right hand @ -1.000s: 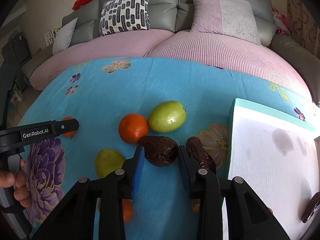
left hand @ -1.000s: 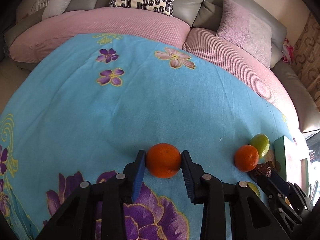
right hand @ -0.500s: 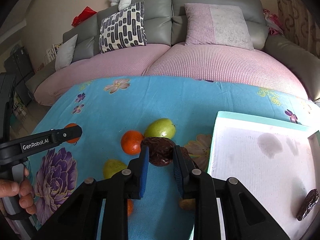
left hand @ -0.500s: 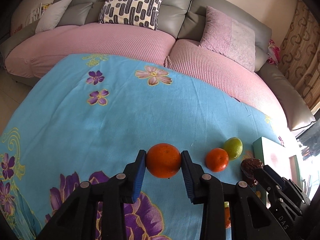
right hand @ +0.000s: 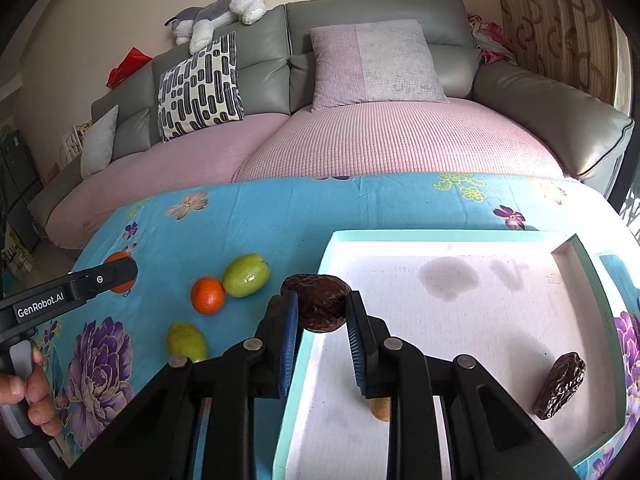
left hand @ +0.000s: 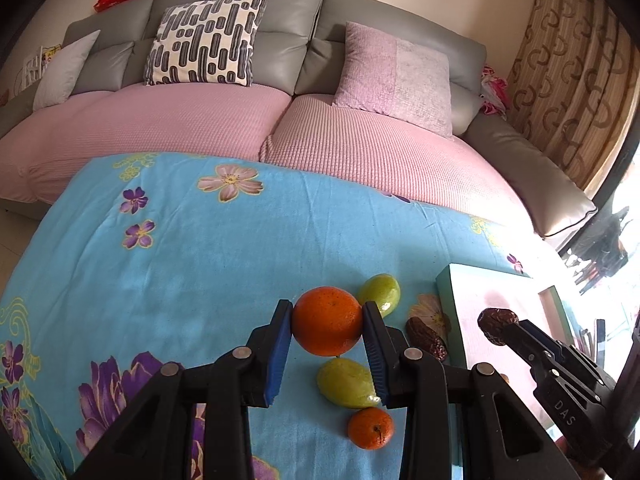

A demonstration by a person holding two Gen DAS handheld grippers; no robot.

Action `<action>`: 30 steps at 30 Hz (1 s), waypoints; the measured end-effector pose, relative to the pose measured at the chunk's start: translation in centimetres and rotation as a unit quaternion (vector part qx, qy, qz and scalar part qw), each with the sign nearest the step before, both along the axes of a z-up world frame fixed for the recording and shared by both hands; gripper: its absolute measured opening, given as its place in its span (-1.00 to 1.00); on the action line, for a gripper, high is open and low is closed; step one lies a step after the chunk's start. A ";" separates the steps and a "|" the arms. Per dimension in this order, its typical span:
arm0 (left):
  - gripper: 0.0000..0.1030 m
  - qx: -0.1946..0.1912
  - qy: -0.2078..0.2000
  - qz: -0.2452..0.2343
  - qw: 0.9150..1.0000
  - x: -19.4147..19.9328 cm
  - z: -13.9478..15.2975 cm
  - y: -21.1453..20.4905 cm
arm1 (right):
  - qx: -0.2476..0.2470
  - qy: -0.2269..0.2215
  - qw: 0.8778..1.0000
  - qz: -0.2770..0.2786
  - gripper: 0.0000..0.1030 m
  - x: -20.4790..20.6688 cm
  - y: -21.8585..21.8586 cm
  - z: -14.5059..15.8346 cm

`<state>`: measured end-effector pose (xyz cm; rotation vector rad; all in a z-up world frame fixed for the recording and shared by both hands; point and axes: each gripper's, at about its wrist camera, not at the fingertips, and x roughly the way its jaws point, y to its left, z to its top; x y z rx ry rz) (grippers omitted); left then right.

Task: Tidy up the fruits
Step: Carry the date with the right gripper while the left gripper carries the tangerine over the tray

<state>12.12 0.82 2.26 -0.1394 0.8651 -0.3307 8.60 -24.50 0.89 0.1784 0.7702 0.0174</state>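
Over a table [left hand: 224,248] draped in blue flowered cloth before a grey sofa [right hand: 360,20]: left gripper [left hand: 327,330] clamping an orange [left hand: 327,320], right gripper [right hand: 320,314] clamping a dark date [right hand: 318,304] at the tray [right hand: 440,236] edge.

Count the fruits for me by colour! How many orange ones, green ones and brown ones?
Orange: 3 (held orange, orange beside a green one, small orange)
Green: 2 (far green fruit, near green fruit)
Brown: 3 (held date, date in the tray, date on the cloth)
Total: 8
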 end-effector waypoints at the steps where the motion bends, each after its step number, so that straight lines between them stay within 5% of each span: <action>1: -0.28 0.001 -0.001 -0.007 1.000 -0.1 0.1 -0.6 | 0.001 0.001 1.000 -0.006 -0.51 -0.2 -0.5 0.0; 20: -0.27 0.025 0.001 -0.179 0.984 -5.1 -0.1 -13.7 | -0.003 0.008 0.992 -0.126 -0.50 -4.2 -10.9 0.6; 30: -0.27 0.055 0.028 -0.216 0.974 -6.3 -2.3 -16.3 | 0.003 0.023 0.990 -0.136 -0.50 -4.6 -12.3 -0.1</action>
